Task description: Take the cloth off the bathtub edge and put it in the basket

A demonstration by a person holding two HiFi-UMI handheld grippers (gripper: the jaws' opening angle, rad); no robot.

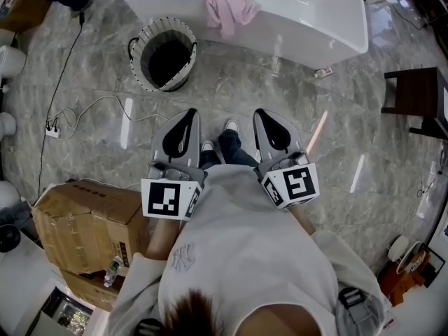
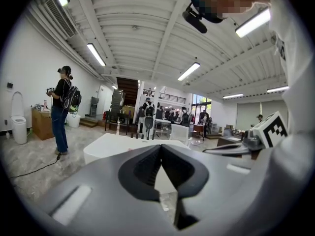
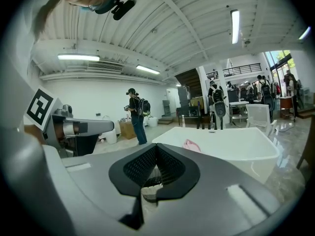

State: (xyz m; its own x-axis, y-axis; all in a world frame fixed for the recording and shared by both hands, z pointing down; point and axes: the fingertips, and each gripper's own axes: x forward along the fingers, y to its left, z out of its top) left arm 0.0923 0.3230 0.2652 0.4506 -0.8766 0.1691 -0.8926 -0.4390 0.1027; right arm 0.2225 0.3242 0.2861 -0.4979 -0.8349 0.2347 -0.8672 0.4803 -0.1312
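Observation:
A pink cloth hangs crumpled over the near edge of the white bathtub at the top of the head view. Left of the tub, on the floor, stands the round basket with a dark inside and a patterned rim. Both grippers are held low in front of the person's body, well short of the tub. The left gripper points toward the basket side and the right gripper toward the tub; both have their jaws together with nothing in them. In the right gripper view, the cloth shows on the tub beyond the shut right gripper.
A cardboard box sits at the near left. A power strip and its cable lie on the marble floor at the left. A dark stool stands at the right. A person stands far off beside a toilet.

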